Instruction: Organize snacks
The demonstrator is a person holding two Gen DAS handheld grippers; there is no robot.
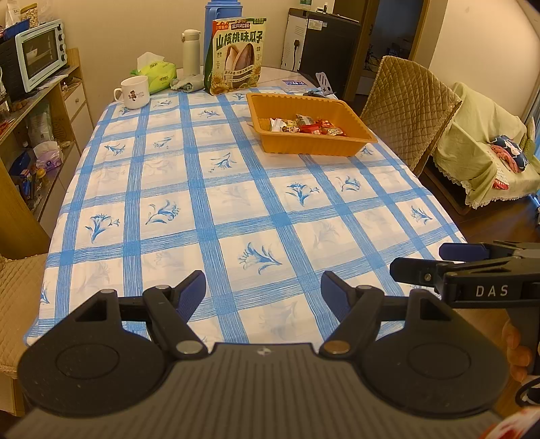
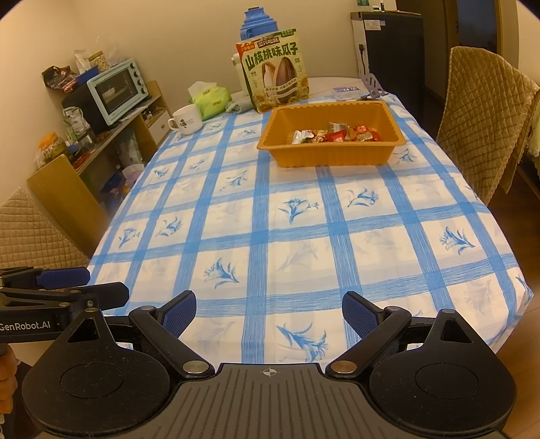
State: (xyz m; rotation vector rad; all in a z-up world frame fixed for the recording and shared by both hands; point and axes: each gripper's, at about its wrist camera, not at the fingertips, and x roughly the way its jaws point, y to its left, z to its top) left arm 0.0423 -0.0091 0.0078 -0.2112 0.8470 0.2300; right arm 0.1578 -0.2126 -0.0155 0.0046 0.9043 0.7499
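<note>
1. Left gripper (image 1: pixel 263 287) marked "GenRobot.AI", right gripper (image 2: pixel 269 309) marked "DAS": fingers spread, nothing between.
2. One orange tray (image 2: pixel 332 155) far across the checked tablecloth (image 2: pixel 270 236), holding wrapped snacks (image 2: pixel 337 134).
3. One sunflower-seed bag (image 2: pixel 275 76) reading "山核桃味瓜子", upright just behind the tray.
4. One white mug (image 1: pixel 133 92), far left.

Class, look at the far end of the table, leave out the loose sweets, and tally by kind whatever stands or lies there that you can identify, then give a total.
Orange tray: 1
Sunflower seed bag: 1
Mug: 1
Tissue pack: 1
White flask: 1
Blue thermos jug: 1
Total: 6
</note>
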